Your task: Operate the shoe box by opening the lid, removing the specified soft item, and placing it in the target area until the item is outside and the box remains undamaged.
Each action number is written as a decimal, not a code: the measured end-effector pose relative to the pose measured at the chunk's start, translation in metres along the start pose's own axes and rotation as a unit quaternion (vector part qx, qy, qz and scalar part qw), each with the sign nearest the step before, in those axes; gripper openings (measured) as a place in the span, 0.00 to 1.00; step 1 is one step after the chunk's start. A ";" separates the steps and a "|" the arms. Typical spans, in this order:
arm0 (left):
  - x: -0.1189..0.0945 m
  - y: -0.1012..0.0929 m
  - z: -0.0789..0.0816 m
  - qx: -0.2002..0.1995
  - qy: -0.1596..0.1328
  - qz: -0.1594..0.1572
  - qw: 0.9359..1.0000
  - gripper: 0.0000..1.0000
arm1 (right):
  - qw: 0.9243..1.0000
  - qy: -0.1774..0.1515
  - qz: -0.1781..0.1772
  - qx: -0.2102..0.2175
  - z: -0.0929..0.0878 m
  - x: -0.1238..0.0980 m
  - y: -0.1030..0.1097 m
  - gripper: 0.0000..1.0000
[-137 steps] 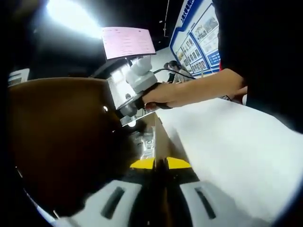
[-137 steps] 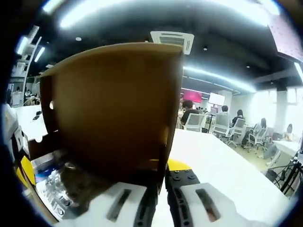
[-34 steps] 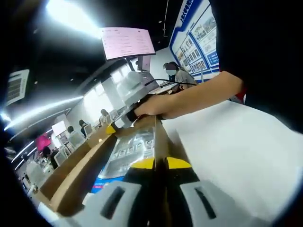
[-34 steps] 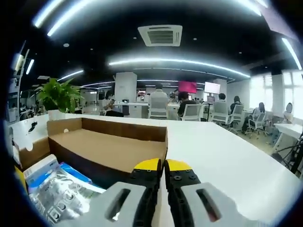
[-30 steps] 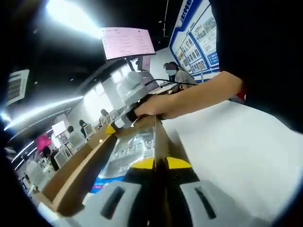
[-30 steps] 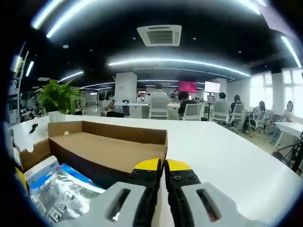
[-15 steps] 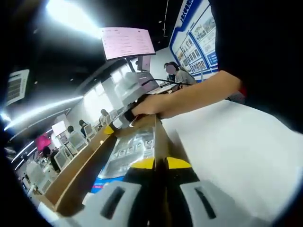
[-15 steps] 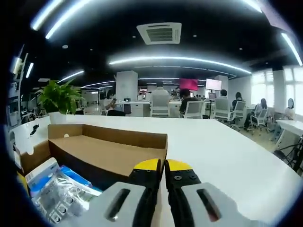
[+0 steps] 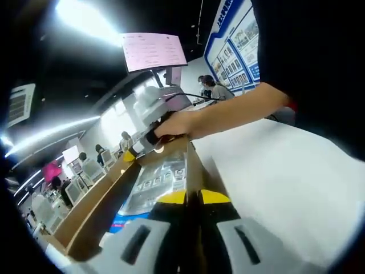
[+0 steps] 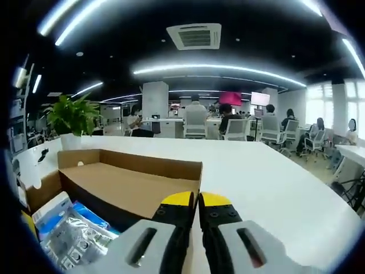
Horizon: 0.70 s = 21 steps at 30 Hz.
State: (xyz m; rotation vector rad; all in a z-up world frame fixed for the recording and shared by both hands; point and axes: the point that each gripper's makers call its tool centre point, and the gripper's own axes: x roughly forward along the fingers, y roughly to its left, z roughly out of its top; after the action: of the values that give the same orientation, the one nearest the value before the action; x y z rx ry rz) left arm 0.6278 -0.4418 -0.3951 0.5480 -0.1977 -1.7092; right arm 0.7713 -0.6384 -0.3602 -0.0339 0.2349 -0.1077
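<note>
The brown cardboard shoe box stands open on the white table point(image 9: 285, 182). My left gripper point(image 9: 193, 197) is shut on the box's side wall point(image 9: 192, 168), which runs up between its yellow tips. Inside lies a soft packet point(image 9: 155, 181) in clear wrap, silver and blue. The lid point(image 9: 91, 211) is folded back, nearly flat. A hand holds my right gripper point(image 9: 130, 155) at the far end of the lid. In the right gripper view, that gripper point(image 10: 194, 200) is shut at the lid's corner wall point(image 10: 198, 171). The lid's inside point(image 10: 125, 185) faces up and the packet point(image 10: 68, 240) sits at the lower left.
The white table point(image 10: 274, 188) stretches away to the right of the box. A potted plant point(image 10: 68, 117) stands beyond the lid at the left. People sit at desks far behind. A pink sign point(image 9: 153, 50) hangs overhead. A person's arm point(image 9: 234, 111) crosses above the box.
The lid, upright and gripped 4.6 s ago, now lies folded back. Over the last second the right gripper drifted slightly away with it. The left gripper has kept its hold.
</note>
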 end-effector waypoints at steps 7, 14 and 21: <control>0.000 0.000 0.000 0.000 0.000 0.000 1.000 0.06 | 1.000 0.010 0.005 0.001 -0.002 0.000 0.001 0.02; 0.000 0.000 0.000 -0.001 0.000 0.001 1.000 0.06 | 1.000 0.011 0.008 0.000 -0.002 -0.001 0.002 0.03; -0.001 0.001 0.000 -0.006 0.001 0.002 1.000 0.06 | 1.000 0.012 0.010 0.005 -0.002 -0.001 0.003 0.03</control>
State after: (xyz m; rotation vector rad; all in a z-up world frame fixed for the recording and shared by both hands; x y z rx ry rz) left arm 0.6284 -0.4410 -0.3946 0.5412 -0.1865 -1.7052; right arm 0.7698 -0.6353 -0.3617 -0.0210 0.2578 -0.0885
